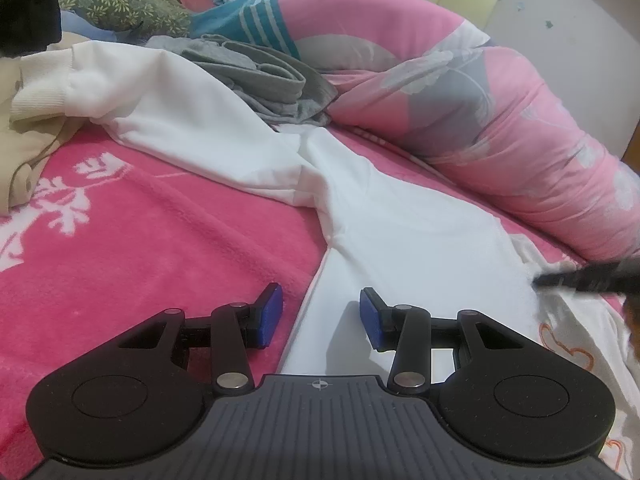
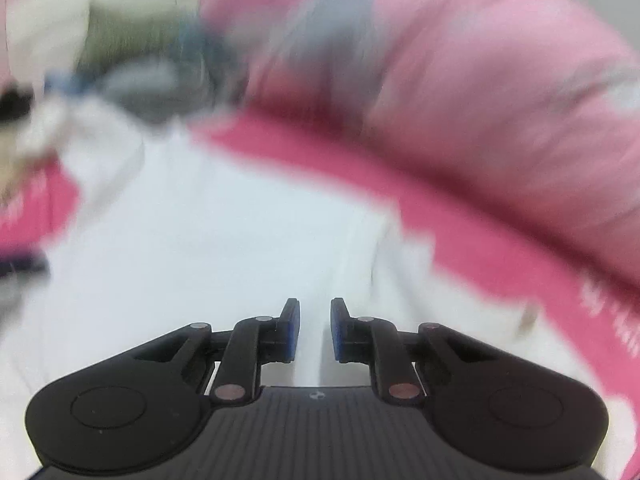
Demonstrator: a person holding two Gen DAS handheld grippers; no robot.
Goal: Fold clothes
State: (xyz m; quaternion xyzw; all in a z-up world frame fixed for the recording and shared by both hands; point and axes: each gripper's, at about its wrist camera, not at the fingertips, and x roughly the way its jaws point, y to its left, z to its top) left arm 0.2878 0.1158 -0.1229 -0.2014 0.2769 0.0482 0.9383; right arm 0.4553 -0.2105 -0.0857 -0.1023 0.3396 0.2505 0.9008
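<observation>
On pink blanket (image 1: 160, 240), white garment (image 1: 400, 240); no legible writing.

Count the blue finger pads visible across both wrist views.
4. Left gripper: two pads, jaws wide apart over the white garment edge. Right gripper: two pads, narrower gap.

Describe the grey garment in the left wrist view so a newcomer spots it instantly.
Start at the long pink floral bolster across the back of the bed. The folded grey garment lies bunched against its left end, overlapping the white sweatshirt. It is the only plain grey piece, with stacked folds showing.
</observation>
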